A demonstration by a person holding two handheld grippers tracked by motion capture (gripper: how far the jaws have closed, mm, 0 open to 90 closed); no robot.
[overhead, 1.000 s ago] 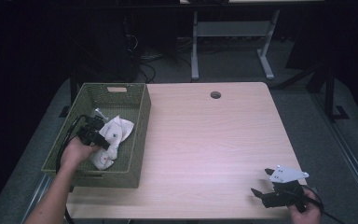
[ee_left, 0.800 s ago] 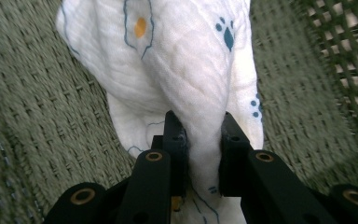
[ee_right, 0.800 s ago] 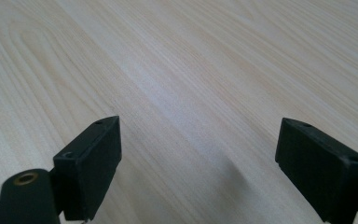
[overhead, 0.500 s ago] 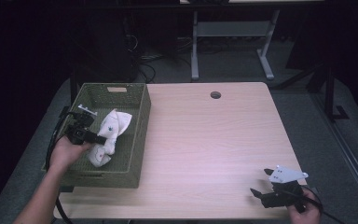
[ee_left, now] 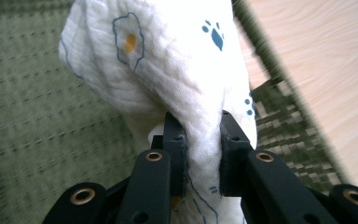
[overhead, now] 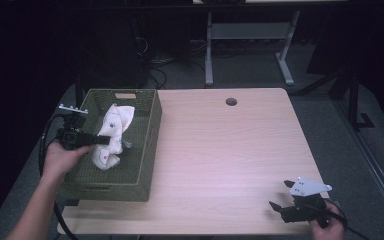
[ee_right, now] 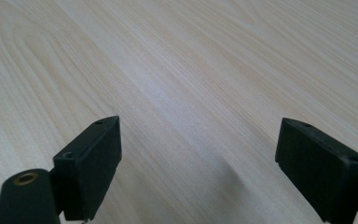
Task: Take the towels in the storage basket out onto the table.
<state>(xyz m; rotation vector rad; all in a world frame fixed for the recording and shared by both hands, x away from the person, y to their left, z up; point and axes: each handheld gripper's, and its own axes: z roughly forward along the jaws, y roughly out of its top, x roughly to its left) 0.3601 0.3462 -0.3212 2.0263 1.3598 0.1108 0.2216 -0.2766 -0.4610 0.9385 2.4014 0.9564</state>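
Note:
A white cloth (overhead: 113,134) with blue paw prints and small coloured patches hangs inside the green woven basket (overhead: 147,145) at the table's left. My left gripper (overhead: 101,139) is shut on the cloth and holds it lifted above the basket floor. In the left gripper view the cloth (ee_left: 168,70) is pinched between the two black pads (ee_left: 175,149) and bulges above them. My right gripper (overhead: 280,197) rests near the table's front right corner, jaws wide open on bare wood; in the right gripper view its gripper (ee_right: 198,163) has nothing between the fingers.
The light wooden table (overhead: 230,150) has a round cable hole (overhead: 231,101) near its far edge. A metal desk frame (overhead: 245,45) and cables stand on the dark floor behind. A black cable trails from the left gripper off the table's left side.
My left gripper has risen and drawn back toward the basket's left wall, pulling the cloth up taller out of a heap. The right gripper has stayed put.

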